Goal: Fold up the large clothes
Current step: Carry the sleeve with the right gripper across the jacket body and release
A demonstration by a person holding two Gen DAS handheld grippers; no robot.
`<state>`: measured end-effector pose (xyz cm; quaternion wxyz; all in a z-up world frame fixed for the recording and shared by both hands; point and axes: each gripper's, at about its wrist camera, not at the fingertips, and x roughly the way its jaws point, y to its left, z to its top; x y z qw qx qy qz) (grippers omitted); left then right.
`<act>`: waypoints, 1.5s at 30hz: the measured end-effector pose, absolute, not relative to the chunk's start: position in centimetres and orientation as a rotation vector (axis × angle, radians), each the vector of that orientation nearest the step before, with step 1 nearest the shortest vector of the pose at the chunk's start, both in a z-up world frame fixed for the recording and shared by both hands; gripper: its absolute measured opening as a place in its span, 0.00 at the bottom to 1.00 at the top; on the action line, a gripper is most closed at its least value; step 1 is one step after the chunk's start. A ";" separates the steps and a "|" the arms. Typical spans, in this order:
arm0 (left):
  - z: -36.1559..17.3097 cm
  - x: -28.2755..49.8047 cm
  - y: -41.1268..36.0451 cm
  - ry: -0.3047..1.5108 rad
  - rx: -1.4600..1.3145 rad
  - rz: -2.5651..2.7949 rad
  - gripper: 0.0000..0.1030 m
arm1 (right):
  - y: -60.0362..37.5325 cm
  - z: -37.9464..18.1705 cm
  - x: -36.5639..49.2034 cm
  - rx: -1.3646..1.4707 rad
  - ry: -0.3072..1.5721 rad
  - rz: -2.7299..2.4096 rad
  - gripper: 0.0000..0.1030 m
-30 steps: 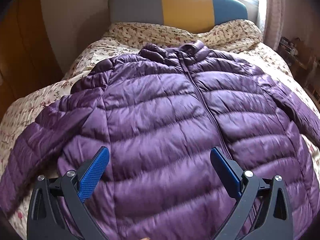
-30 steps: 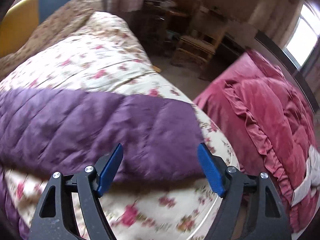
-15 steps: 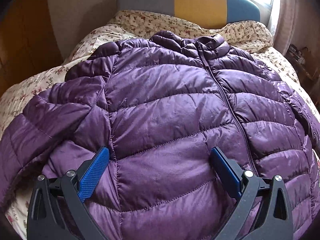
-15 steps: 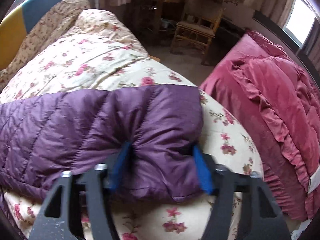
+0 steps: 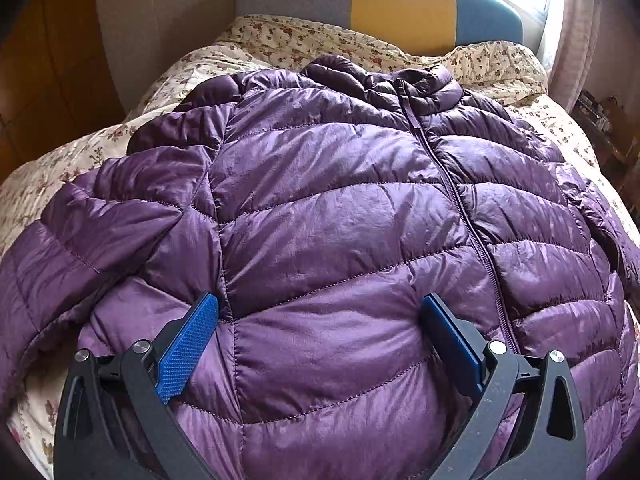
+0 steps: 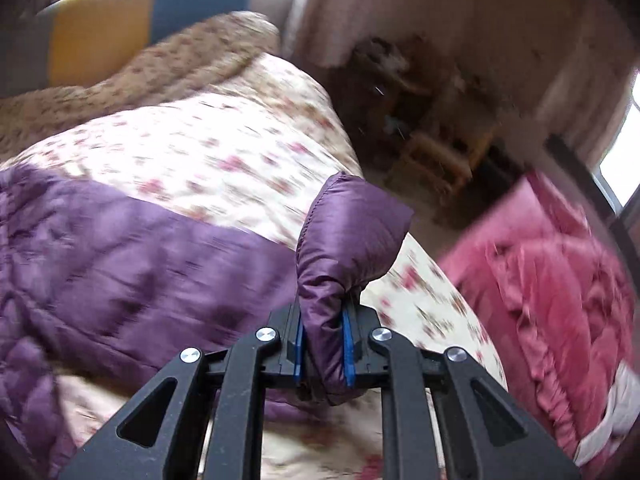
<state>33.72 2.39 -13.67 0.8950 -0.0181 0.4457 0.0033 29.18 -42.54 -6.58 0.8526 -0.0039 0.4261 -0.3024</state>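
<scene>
Purple puffer jacket lies front up on the bed, zip closed. Long axis runs from hem, nearest the left camera, up to the collar, which points at the headboard. Zip line sits right of centre in the left view.

Its sleeve on the left of that view bends along the body toward the hem. Other sleeve stretches sideways toward the bed's edge; its cuff is lifted off the quilt and stands up, pinched.

Right tool: jaws closing, nearly together, blue pads pressed on the cuff from both sides. Right view is motion-blurred.

Left tool: jaws wide apart, over the lower front panel, jacket fabric between them but not squeezed. Whether the pads touch the fabric, cannot tell.

Open floral quilt shows above the outstretched sleeve. Bed edge falls away just past the cuff. Beyond the gap, a red bedcover; wooden chair further back.
</scene>
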 end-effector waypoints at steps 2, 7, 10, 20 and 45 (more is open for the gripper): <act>-13.6 33.7 2.5 0.923 -0.046 0.004 0.97 | -40.0 -6.1 30.6 -0.048 0.882 -0.597 0.13; -13.0 33.3 3.5 0.909 -0.098 -0.006 0.91 | -33.3 -5.5 33.7 -0.128 0.861 -0.479 0.13; -12.5 32.9 4.3 0.901 -0.137 -0.025 0.86 | -28.7 -5.7 35.2 -0.172 0.852 -0.397 0.13; -11.1 31.6 7.9 0.868 -0.229 -0.057 0.85 | -14.2 -8.0 39.0 -0.226 0.861 -0.071 0.13; -9.7 31.7 7.8 0.886 -0.310 -0.141 0.82 | -7.2 -9.2 34.1 -0.329 0.819 0.170 0.88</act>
